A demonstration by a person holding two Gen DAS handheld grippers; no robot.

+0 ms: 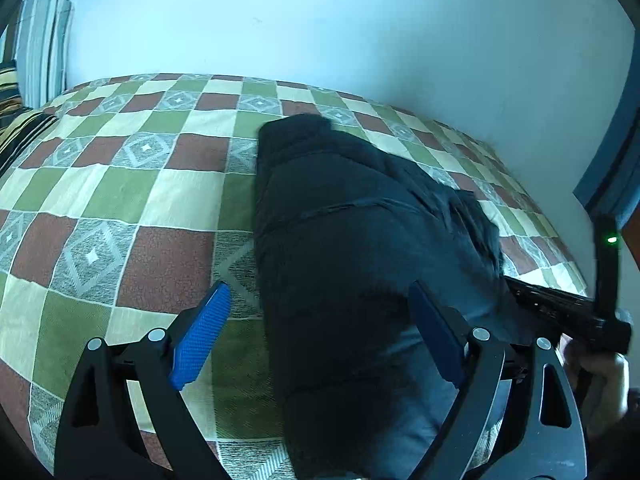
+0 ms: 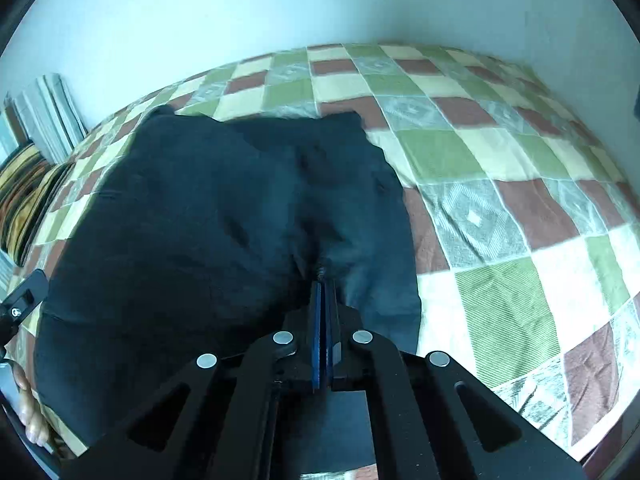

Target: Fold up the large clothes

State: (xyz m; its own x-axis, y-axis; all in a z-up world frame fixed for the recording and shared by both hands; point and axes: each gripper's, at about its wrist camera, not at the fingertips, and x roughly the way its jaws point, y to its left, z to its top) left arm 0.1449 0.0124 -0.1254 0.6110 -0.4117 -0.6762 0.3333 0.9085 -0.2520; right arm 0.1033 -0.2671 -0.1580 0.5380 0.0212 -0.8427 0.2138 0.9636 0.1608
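A large black garment [image 1: 360, 248] lies partly folded on the checked bedspread [image 1: 120, 200]. My left gripper [image 1: 320, 304] is open, its blue pads spread over the garment's near left edge, holding nothing. In the right wrist view the garment [image 2: 208, 232] fills the left half. My right gripper [image 2: 324, 280] is shut, its pads pinching a pucker of the black fabric near the garment's near right edge. The right gripper's body also shows at the right of the left wrist view [image 1: 560, 308].
The bed runs along a pale wall [image 1: 320, 20]. Striped pillows [image 1: 24, 80] stand at the far left end. The bedspread [image 2: 500, 200] stretches to the right of the garment. A dark door frame [image 1: 612, 160] is at the right.
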